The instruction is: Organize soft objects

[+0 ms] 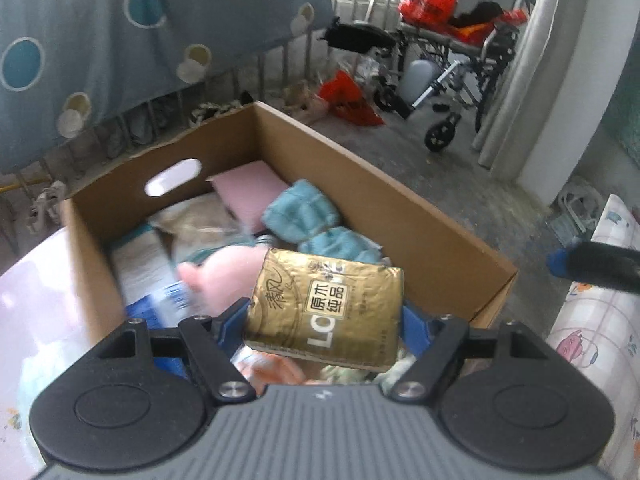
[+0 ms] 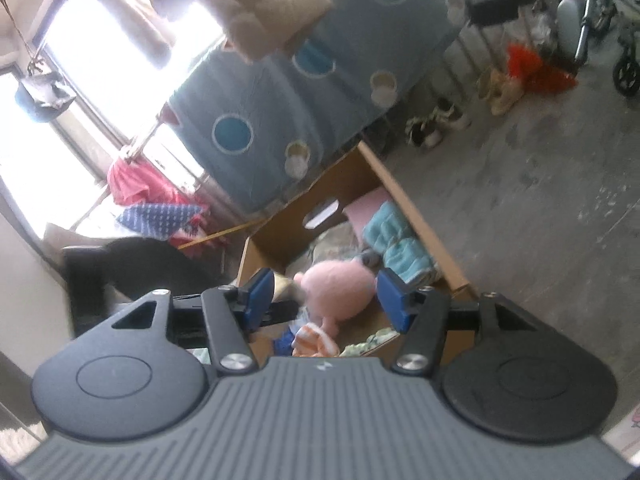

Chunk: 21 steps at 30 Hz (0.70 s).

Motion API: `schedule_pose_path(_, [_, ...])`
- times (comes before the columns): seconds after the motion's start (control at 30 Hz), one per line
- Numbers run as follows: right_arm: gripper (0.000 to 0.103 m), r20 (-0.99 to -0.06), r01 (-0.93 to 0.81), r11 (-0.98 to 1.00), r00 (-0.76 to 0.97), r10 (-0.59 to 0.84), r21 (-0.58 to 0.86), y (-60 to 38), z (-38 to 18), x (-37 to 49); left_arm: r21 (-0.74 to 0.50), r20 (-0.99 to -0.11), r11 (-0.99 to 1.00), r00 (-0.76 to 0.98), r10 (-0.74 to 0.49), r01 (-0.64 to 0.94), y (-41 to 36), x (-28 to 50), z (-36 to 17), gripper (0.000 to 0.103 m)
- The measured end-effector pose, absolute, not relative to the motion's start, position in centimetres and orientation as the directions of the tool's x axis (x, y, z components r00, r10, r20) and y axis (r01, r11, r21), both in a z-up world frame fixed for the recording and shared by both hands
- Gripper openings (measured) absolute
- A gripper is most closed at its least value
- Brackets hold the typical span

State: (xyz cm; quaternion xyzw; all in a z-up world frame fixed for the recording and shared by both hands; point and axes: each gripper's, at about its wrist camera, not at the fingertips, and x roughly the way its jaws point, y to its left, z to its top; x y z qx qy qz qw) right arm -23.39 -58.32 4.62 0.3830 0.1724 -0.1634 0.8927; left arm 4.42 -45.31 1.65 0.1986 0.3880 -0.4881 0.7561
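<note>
My left gripper (image 1: 322, 316) is shut on a gold tissue pack (image 1: 326, 308) and holds it above the near end of an open cardboard box (image 1: 384, 184). Inside the box lie a pink plush toy (image 1: 218, 276), teal towels (image 1: 302, 210) and a pink pad (image 1: 246, 188). My right gripper (image 2: 326, 294) is open and empty, above the same box (image 2: 404, 196), with the pink plush (image 2: 338, 284) seen between its blue fingers (image 2: 390, 292). The other gripper's black tip (image 1: 600, 266) shows at the right of the left wrist view.
A round pink table (image 1: 44, 304) sits under the box on the left. A blue spotted blanket (image 1: 120, 40) hangs on a rail behind. A wheelchair (image 1: 452, 72) and red bags (image 1: 348, 96) stand on the concrete floor. A patterned cloth (image 1: 596, 332) lies to the right.
</note>
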Motion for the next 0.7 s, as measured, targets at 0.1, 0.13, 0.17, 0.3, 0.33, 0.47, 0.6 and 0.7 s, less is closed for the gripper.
schedule_pose_path(0.1, [0.062, -0.425, 0.434, 0.642, 0.887, -0.181, 0.632, -58.5, 4.6, -24.6, -0.129, -0.775, 0.422, 0.174, -0.607, 0.897, -47.5, 3.9, 0.4, 0.079])
schedule_pose_path(0.13, [0.062, -0.429, 0.441, 0.638, 0.884, -0.186, 0.632, -58.6, 4.4, -24.8, -0.142, -0.777, 0.417, 0.159, -0.608, 0.898, -48.1, 3.7, -0.2, 0.080])
schedule_pose_path(0.17, [0.063, -0.435, 0.451, 0.632, 0.879, -0.193, 0.631, -58.6, 4.2, -25.1, -0.147, -0.784, 0.417, 0.151, -0.602, 0.897, -48.8, 3.6, -0.8, 0.081])
schedule_pose_path(0.3, [0.063, -0.445, 0.467, 0.607, 0.873, -0.200, 0.643, -58.8, 3.4, -25.7, -0.174, -0.804, 0.445, 0.133, -0.579, 0.879, -49.0, 4.0, -1.9, 0.082])
schedule_pose_path(0.33, [0.063, -0.445, 0.466, 0.603, 0.874, -0.198, 0.648, -58.9, 3.2, -25.9, -0.189, -0.801, 0.453, 0.130, -0.585, 0.871, -48.7, 4.2, -1.9, 0.083])
schedule_pose_path(0.47, [0.064, -0.444, 0.465, 0.596, 0.875, -0.195, 0.654, -58.6, 3.0, -25.7, -0.201, -0.786, 0.476, 0.149, -0.600, 0.856, -46.8, 5.0, -0.4, 0.084])
schedule_pose_path(0.6, [0.072, -0.441, 0.466, 0.593, 0.875, -0.200, 0.657, -57.7, 3.1, -25.7, -0.193, -0.754, 0.490, 0.191, -0.629, 0.850, -43.9, 5.4, 2.1, 0.085])
schedule_pose_path(0.7, [0.082, -0.448, 0.474, 0.604, 0.870, -0.208, 0.640, -56.4, 3.1, -25.4, -0.169, -0.719, 0.528, 0.263, -0.644, 0.832, -40.2, 5.5, 3.9, 0.088])
